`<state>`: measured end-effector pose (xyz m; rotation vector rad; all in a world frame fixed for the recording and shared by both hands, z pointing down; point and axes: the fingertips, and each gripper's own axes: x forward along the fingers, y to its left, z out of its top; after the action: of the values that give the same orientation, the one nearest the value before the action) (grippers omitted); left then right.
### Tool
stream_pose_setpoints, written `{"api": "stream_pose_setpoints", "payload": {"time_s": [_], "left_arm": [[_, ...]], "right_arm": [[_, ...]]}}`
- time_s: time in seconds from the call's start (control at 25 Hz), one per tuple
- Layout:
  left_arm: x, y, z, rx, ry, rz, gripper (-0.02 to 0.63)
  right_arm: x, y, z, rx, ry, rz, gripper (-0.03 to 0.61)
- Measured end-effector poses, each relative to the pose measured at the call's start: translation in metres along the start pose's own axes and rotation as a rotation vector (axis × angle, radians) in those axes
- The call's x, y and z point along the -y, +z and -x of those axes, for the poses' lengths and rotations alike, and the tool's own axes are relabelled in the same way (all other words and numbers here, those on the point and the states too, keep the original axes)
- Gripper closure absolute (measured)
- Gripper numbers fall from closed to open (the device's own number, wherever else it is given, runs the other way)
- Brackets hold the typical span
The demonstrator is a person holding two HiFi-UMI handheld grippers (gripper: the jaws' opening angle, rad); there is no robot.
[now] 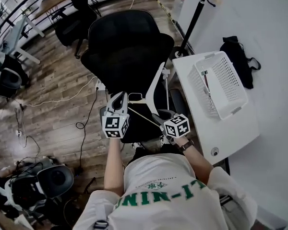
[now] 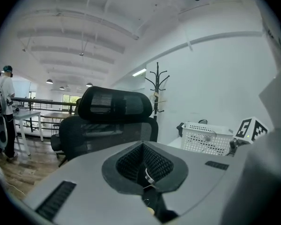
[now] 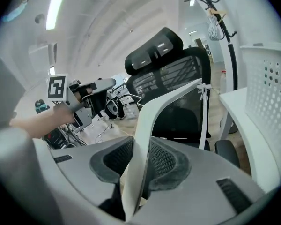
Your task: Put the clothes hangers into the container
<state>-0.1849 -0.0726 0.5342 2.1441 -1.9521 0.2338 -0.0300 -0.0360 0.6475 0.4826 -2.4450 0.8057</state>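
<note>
Evidently, a white clothes hanger (image 3: 147, 125) was clamped on its broad flat arm by the right gripper (image 3: 140, 170) and held in the air before a black office chair (image 1: 127, 42). It was well apart from the white basket (image 1: 230, 87) set on the table (image 1: 230, 128). The left gripper (image 2: 146, 175) was pinched shut on a thin metal bit, judged to be the hanger's wire part. The hanger was judged light, stiff and smooth, so swinging or slipping could be expected. A hold on the broad arm was considered soundest.
</note>
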Motion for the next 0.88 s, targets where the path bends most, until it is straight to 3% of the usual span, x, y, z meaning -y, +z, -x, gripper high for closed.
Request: {"api": "stream_pose_setpoints", "payload": {"time_s": [0.28,0.88], "left_arm": [[0.026,0.037,0.002,0.069,-0.033,-0.004,0.6],[0.106,0.116,-0.003,0.196,-0.198,-0.048,0.6]], "right_arm": [[-0.008,0.047,0.051,0.128,-0.041,0.063,0.453],[0.011,0.106,0.157,0.278,-0.159,0.155,0.453]]}}
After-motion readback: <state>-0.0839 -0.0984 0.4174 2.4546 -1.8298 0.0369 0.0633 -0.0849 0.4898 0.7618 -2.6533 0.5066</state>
